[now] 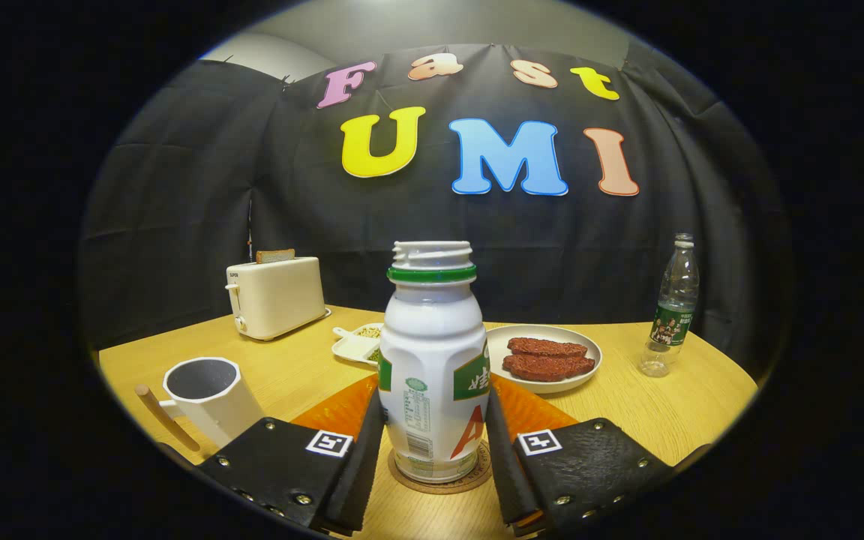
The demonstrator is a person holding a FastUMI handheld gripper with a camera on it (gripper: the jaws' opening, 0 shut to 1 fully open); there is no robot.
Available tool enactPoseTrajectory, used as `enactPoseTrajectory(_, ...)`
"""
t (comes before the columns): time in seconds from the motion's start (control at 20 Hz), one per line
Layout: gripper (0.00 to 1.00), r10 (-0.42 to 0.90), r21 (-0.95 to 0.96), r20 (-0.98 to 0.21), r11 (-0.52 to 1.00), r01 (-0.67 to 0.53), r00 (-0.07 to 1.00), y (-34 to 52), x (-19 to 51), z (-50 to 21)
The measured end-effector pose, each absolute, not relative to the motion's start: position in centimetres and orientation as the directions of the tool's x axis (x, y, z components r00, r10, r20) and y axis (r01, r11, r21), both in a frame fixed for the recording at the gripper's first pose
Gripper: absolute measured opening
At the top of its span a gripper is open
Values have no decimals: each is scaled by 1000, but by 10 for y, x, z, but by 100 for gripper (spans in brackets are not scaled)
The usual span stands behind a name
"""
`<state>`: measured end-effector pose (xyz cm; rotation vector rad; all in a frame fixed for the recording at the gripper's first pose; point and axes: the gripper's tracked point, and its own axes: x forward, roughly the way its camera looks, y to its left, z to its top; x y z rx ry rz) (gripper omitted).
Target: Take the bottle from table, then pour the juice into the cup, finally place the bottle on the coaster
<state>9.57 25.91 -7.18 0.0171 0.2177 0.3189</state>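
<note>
Tool (434, 450) fingers flank the uncapped bottle (434, 360), touching or nearly touching both sides; whether they press it, I cannot tell. It stands upright on the coaster (441, 484). Cup (207, 397) sits left on the tabletop (289, 367).

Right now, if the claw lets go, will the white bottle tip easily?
Probably not: the white bottle stands upright on the round coaster, and its base looks wide. It has no cap, so a push could spill. The claw flanks it closely; contact is unclear.

No legible text on the bottle (432, 352) gripped between the claw's (434, 409) fingers (361, 469).
</note>
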Motion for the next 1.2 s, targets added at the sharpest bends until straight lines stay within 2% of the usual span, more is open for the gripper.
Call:
enactPoseTrajectory(0.25, 70, 299, 45, -171, 954, -296, 939, 258, 96, -68)
enactPoseTrajectory(0.4, 98, 303, 47, -129, 953, -300, 944, 259, 93, -55)
enactPoseTrajectory(0.85, 98, 275, 4, -10, 961, -275, 961, 235, 65, 6)
enactPoseTrajectory(1.2, 98, 240, -8, 38, 971, -239, 970, 183, 40, 45)
